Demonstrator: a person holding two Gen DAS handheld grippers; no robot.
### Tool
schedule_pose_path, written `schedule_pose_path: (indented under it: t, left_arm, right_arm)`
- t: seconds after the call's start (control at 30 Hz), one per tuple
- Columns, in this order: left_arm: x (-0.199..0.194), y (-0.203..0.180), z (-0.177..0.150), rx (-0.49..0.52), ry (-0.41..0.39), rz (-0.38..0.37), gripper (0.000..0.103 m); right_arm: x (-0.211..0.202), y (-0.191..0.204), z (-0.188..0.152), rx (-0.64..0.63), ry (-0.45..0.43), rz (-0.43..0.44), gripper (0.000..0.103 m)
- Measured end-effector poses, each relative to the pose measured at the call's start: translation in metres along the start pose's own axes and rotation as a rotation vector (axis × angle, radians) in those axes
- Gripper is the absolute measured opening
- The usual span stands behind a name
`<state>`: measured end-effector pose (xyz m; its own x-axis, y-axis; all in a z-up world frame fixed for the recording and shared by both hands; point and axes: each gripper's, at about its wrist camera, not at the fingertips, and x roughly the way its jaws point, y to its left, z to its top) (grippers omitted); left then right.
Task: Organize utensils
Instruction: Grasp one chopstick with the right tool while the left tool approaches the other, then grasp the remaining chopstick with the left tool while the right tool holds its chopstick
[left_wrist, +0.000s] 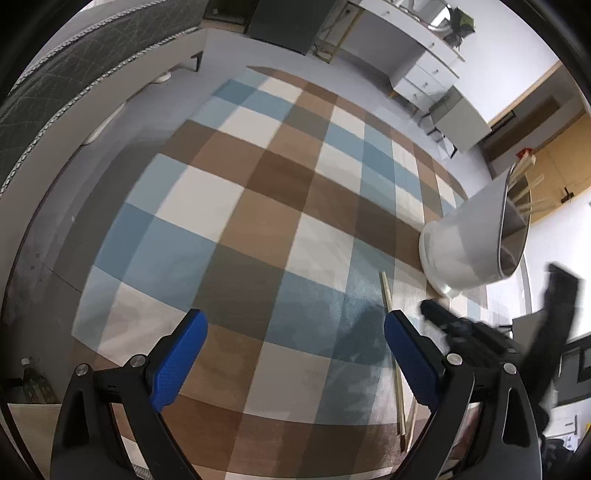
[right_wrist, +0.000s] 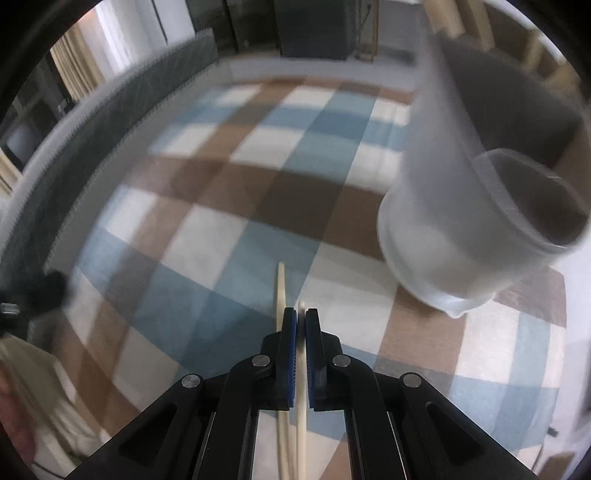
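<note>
— What is on the left?

— The left gripper (left_wrist: 295, 354) is wide open with nothing in it. It hangs over the checked cloth (left_wrist: 258, 206).

— And the chopsticks?

— One chopstick (left_wrist: 392, 350) lies on the cloth, just beside the left gripper's right finger. The right gripper (right_wrist: 301, 321) is closed tight on another chopstick (right_wrist: 302, 387).

— What about the cup?

— The white holder (left_wrist: 465, 236) stands at the right. It has sections inside. Wooden sticks (left_wrist: 528, 181) poke out of the far one. The near round section looks blurry.

both wrist cameras look steeply down, close over one shared checked rug (left_wrist: 280, 206).
</note>
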<state>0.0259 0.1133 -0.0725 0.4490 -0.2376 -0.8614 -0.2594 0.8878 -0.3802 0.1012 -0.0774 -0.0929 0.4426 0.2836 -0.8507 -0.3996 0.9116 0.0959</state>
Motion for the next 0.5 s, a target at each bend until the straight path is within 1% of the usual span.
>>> schedule_pose_path:
  t: [0.1,0.13,0.23,0.33,0.37,0.5]
  left_arm:
    - [0.008,-0.009,-0.004,0.036,0.033,-0.002,0.093]
    - [0.011,-0.013,-0.006,0.052,0.046,-0.002,0.092]
    - [0.021,-0.027,-0.008,0.102,0.076,0.012,0.086]
    - [0.031,-0.039,-0.008,0.125,0.098,0.032,0.086]
    - [0.037,-0.044,-0.007,0.124,0.118,0.034,0.086]
    - [0.054,-0.061,-0.003,0.125,0.155,0.065,0.086]
  right_arm:
    - [-0.033,-0.022,-0.010,0.090,-0.087,0.052,0.004]
    - [-0.039,-0.021,-0.009,0.120,-0.108,0.064,0.004]
    - [-0.062,-0.044,-0.017,0.220,-0.179,0.108,0.004]
    - [-0.076,-0.062,-0.023,0.299,-0.234,0.136,0.004]
    - [-0.077,-0.067,-0.024,0.318,-0.246,0.142,0.004]
    - [-0.087,-0.087,-0.031,0.406,-0.288,0.173,0.004]
